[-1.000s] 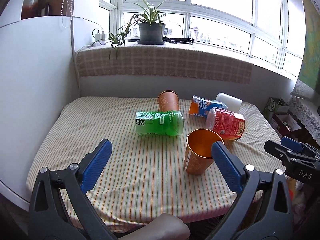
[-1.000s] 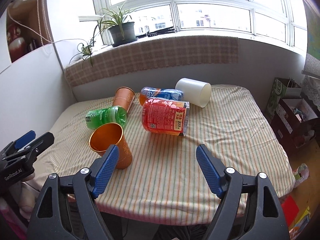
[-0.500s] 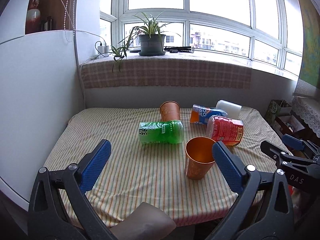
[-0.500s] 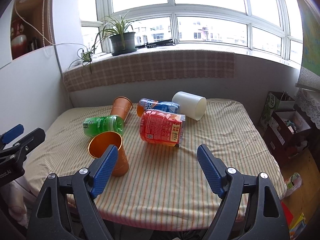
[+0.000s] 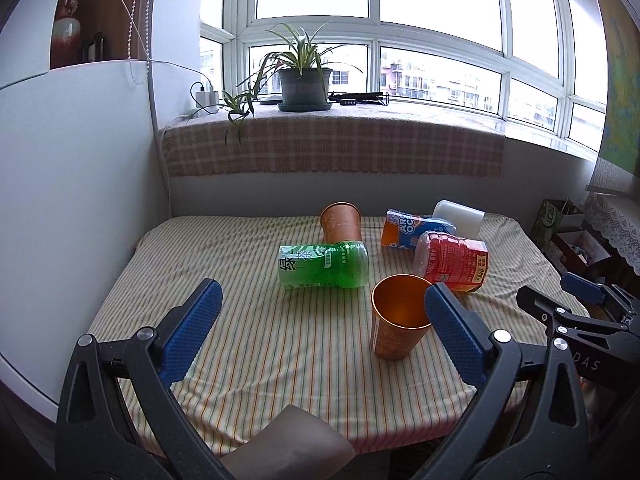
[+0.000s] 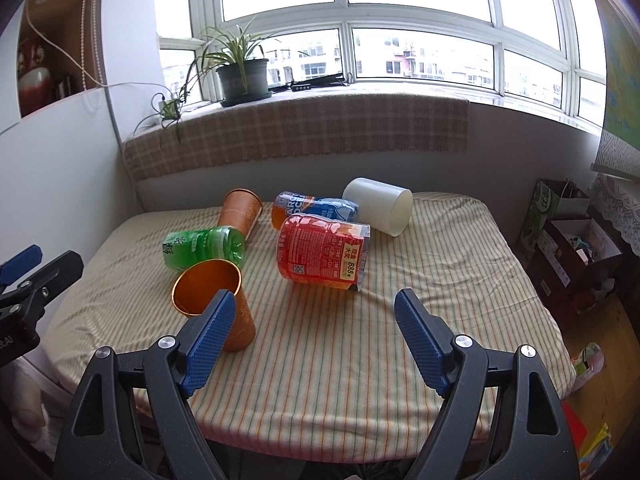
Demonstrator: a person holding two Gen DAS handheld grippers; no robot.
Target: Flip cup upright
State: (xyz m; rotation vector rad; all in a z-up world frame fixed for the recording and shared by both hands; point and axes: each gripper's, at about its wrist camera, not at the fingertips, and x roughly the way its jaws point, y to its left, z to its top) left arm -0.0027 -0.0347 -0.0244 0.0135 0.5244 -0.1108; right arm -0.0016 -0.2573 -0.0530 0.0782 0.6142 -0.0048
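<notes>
On the table (image 5: pixel 248 364), an upright cup (image 5: pixel 398 322) stands nearest, bottles (image 5: pixel 324 265) and another cup (image 5: pixel 341 222) lying behind.

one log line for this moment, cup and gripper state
near orange cup: upright, free | far orange cup: on its side | left gripper: open, empty | right gripper: open, empty

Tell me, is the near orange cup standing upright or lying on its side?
Upright. The near orange cup stands on its base on the striped cloth, open mouth up; the far orange cup lies tipped.

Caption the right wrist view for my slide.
Open right gripper above striped table; upright orange cup beside toppled bottles.
</notes>
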